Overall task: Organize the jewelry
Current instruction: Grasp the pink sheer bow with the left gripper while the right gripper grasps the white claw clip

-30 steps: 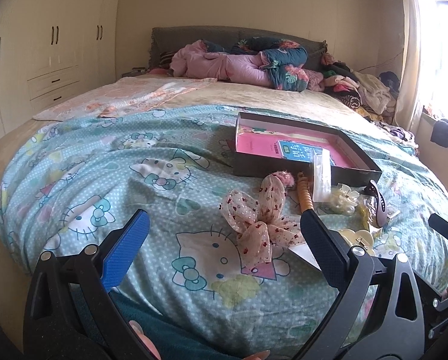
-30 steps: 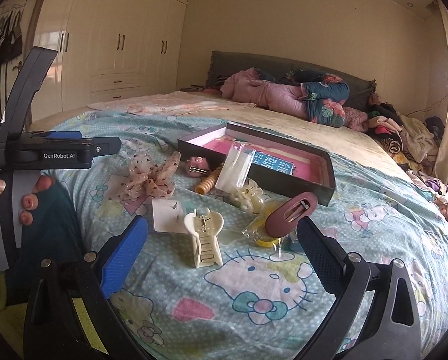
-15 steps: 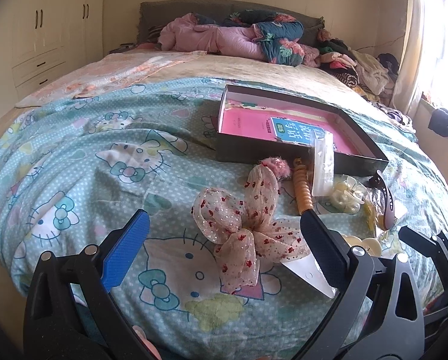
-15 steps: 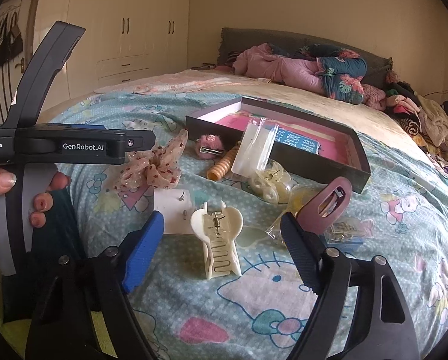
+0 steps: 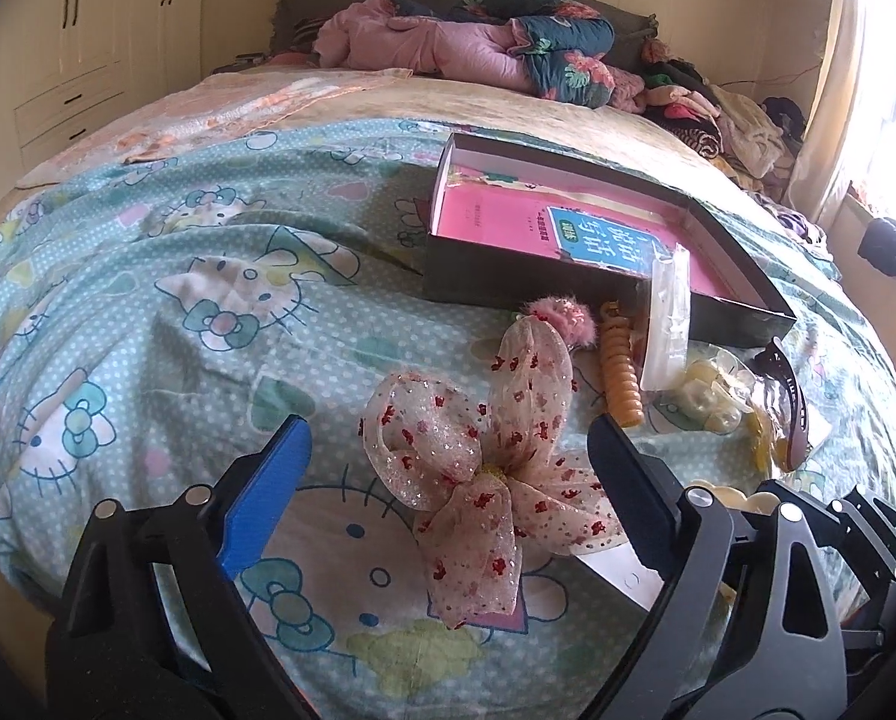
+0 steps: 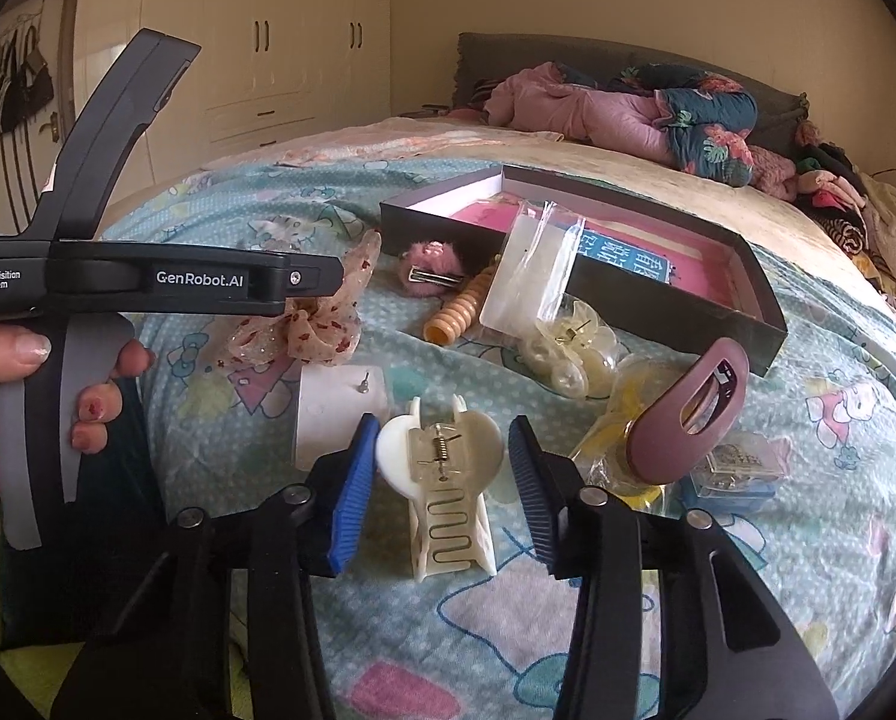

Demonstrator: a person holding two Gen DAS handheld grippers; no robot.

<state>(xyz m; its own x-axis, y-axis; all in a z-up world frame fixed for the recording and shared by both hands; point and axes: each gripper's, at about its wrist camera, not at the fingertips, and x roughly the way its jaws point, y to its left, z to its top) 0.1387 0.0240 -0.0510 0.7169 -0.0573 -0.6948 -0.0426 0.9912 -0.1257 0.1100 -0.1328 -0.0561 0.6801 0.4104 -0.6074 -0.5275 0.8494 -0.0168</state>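
Right gripper: lower centre of the right wrist view; jaws have just been closing and now stand narrow on either side of the cream hair claw. Pads look just clear of it, so nothing gripped yet.
Left gripper: lower centre of the left wrist view; jaws wide, just eased in a little, around the gauze bow without pressing it.
Claw, handling: hard plastic, light, sprung, likely slippery; best pinched across its broad rounded top, not its teeth.
Bow, handling: soft, floppy, will crush; take it at the centre knot.
Destination (judged): dark box, upper centre-right, behind the loose pieces on the bedspread.
Other pieces: mauve clip, orange coil tie.
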